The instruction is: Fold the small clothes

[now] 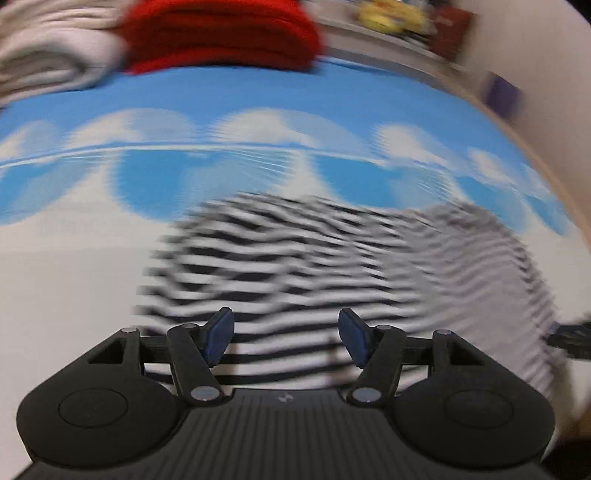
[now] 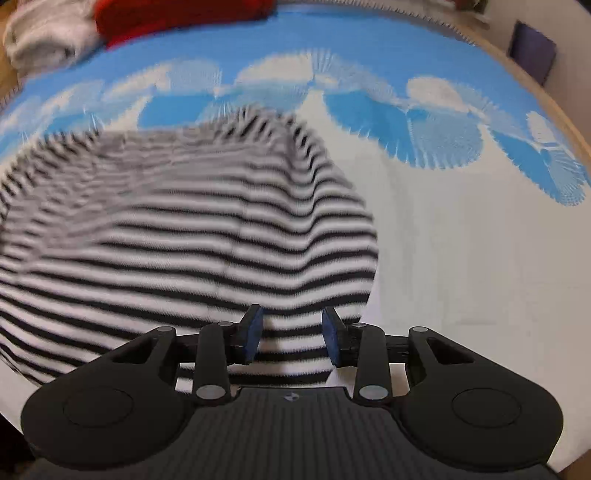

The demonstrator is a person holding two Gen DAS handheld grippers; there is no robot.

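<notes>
Striped black-and-white knit, one small garment (image 2: 177, 229), lies on the table cover (image 2: 461, 258), a cloth printed with blue sky and white clouds that goes plain white toward the near edge; I judge it spread here because the cover gives a flat, open field for folding. Both views are smeared, so I cannot make out the garment's outline or tell a sleeve from a hem. My left gripper (image 1: 286, 338) hangs over the garment's near part with its blue pads (image 1: 219, 334) well apart and nothing pinched between them. My right gripper (image 2: 291, 339) hangs over the garment's near right corner, pads apart by a narrower gap, stripes showing in the gap but no cloth pressed, as far as I can see. I read both as hovering free of the fabric, either just let go or about to take an edge. Far left on the cover sit a folded red item (image 1: 221, 33) and a pale cream one (image 1: 48, 59) side by side, probably finished pieces parked clear of the working space. Small emblem on each gripper body, too small to read; no other writing legible.
</notes>
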